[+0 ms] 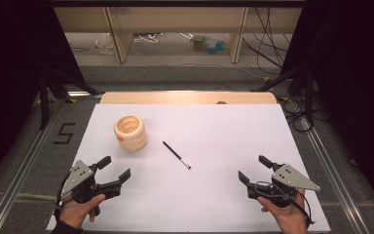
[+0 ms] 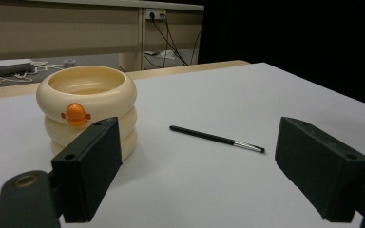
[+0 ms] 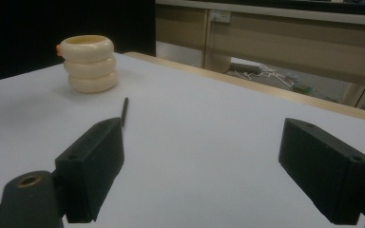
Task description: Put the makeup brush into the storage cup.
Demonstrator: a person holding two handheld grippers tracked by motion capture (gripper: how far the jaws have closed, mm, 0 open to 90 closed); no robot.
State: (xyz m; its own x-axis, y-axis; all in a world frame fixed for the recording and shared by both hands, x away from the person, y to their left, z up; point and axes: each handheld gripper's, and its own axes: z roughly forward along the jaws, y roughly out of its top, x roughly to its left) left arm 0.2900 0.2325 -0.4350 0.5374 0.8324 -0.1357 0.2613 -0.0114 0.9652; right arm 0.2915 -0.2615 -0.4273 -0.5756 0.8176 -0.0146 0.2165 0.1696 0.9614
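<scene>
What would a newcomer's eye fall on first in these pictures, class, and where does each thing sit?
Probably the cream ribbed ring-stacked plastic cup with an orange knob, upright at the far left of the white table. Next, the thin black pen with a silver tip lying flat near the middle, apart from the cup. At the near edge, the left gripper and right gripper are held open and empty.

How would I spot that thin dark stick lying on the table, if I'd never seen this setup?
Start at the white table and find the cream ribbed cup toward its far left. Just right of the cup, lying flat and apart from it near the table's middle, is the pen. It is the one slim black thing there, with a silvery end pointing toward the person.
</scene>
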